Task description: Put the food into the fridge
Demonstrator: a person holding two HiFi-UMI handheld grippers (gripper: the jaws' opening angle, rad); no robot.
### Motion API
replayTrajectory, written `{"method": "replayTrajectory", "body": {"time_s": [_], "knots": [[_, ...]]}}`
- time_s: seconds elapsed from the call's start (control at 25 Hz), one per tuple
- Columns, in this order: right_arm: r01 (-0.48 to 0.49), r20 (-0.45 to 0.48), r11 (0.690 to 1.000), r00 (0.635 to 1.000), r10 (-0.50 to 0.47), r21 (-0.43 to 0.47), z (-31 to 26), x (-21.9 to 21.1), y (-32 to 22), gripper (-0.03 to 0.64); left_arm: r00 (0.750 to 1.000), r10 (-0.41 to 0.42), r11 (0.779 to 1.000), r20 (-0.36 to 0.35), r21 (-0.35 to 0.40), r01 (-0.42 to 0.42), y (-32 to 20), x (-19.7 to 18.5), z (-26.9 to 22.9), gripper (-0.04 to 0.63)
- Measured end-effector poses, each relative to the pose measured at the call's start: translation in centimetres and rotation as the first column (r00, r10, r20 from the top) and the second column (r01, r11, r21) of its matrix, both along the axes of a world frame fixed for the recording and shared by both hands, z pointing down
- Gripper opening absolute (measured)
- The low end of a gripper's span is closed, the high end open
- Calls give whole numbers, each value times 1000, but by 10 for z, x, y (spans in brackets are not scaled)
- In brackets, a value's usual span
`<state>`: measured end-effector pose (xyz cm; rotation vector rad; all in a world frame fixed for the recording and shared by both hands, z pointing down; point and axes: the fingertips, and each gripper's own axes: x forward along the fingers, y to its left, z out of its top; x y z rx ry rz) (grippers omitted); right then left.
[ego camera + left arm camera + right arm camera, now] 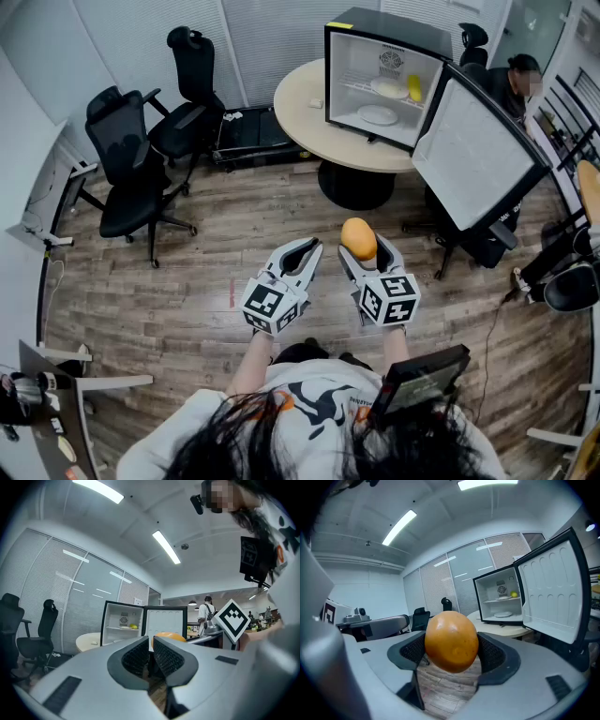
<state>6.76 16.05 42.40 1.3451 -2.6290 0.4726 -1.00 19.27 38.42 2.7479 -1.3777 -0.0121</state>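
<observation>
A round orange fruit (358,238) is gripped between the pads of the right gripper (362,247), whose jaws are spread wide around it. It is seen well apart from the fridge (389,23) and above the wood floor (187,300). In the right gripper view the fruit (451,641) is clamped on both sides and the right gripper (452,645) is aimed toward the fridge (502,584). The left gripper (302,251) is held just beside it, its jaws closed together with nothing between them; this is confirmed in the left gripper view (150,640).

The fridge is set on a round table (309,112), and its door (473,155) is swung open to the right. Two plates (379,114) and a yellow item (414,87) are seen on its shelves. A person (511,84) is seated behind the door. Two black chairs (131,169) are placed well to the left. Bare floor and the table's dark pedestal (356,186) lie between the grippers and the fridge.
</observation>
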Motion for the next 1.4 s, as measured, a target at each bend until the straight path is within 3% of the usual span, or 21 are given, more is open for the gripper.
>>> {"method": "replayTrajectory", "body": {"time_s": [0.44, 1.0, 1.4], "knots": [[5, 9, 1000, 1000, -6, 20, -2, -17, -2, 330, 1000, 16, 1000, -7, 6, -16, -4, -9, 2, 25], [10, -14, 999, 1000, -11, -51, 21, -27, 1, 330, 999, 35, 999, -25, -37, -36, -11, -19, 19, 25], [36, -17, 997, 999, -37, -66, 29, -25, -32, 330, 1000, 12, 999, -26, -50, -14, -44, -16, 26, 25]]}}
